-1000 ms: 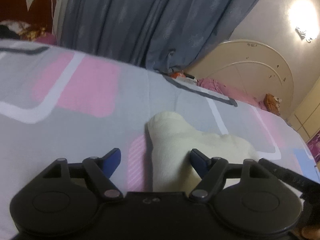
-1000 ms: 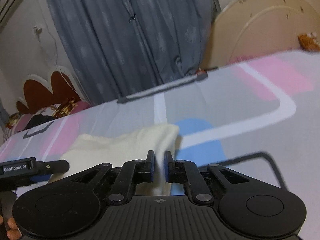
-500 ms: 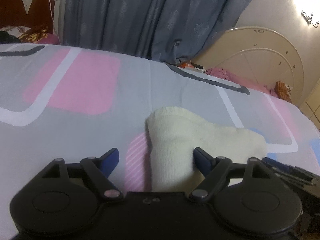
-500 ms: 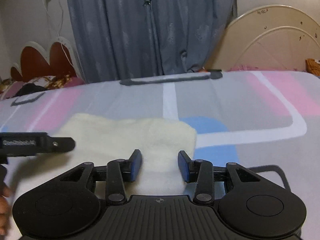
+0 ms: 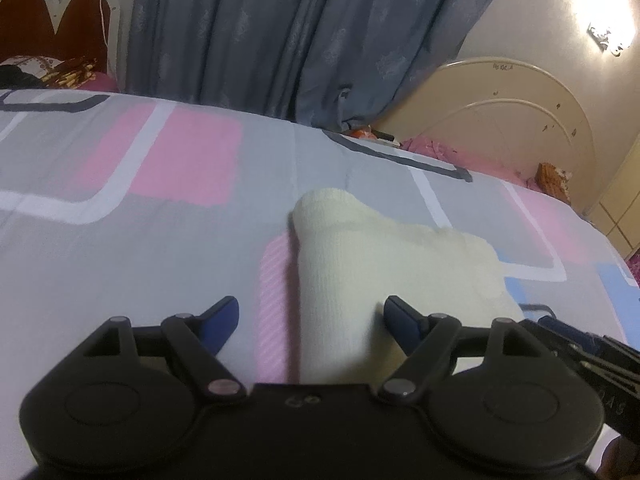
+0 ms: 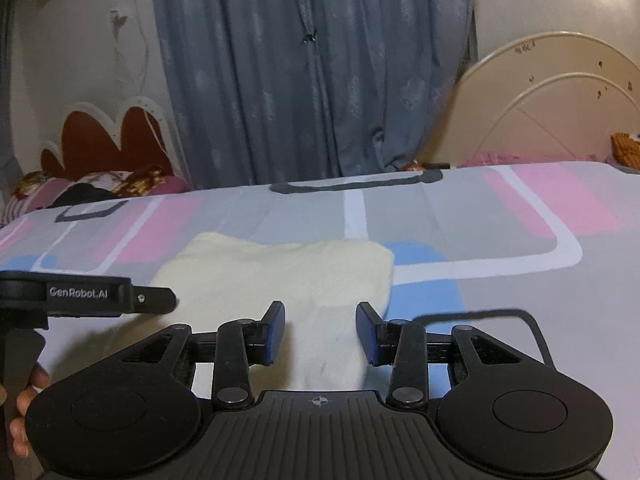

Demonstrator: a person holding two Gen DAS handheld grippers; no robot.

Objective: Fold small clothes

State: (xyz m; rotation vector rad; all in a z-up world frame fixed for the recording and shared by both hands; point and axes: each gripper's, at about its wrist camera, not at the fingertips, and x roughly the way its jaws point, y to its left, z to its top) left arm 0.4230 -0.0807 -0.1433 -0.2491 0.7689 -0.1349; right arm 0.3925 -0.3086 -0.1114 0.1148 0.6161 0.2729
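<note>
A small cream knitted garment (image 5: 384, 264) lies folded flat on the bed; it also shows in the right wrist view (image 6: 280, 276). My left gripper (image 5: 310, 318) is open, its blue fingertips wide apart over the garment's near left edge. My right gripper (image 6: 320, 330) is open, holding nothing, just above the garment's near right part. The right gripper's arm shows at the right of the left wrist view (image 5: 576, 344). The left gripper's arm shows at the left of the right wrist view (image 6: 80, 294).
The bedsheet (image 5: 120, 240) is grey with pink, white and blue shapes. Blue curtains (image 6: 312, 72) hang behind the bed. A cream headboard (image 5: 512, 120) stands at the right. Pillows and a red-and-white headboard (image 6: 104, 148) are at the far left.
My right gripper has opened and let go of the garment. The garment now lies flat. The left gripper has stayed open in place.
</note>
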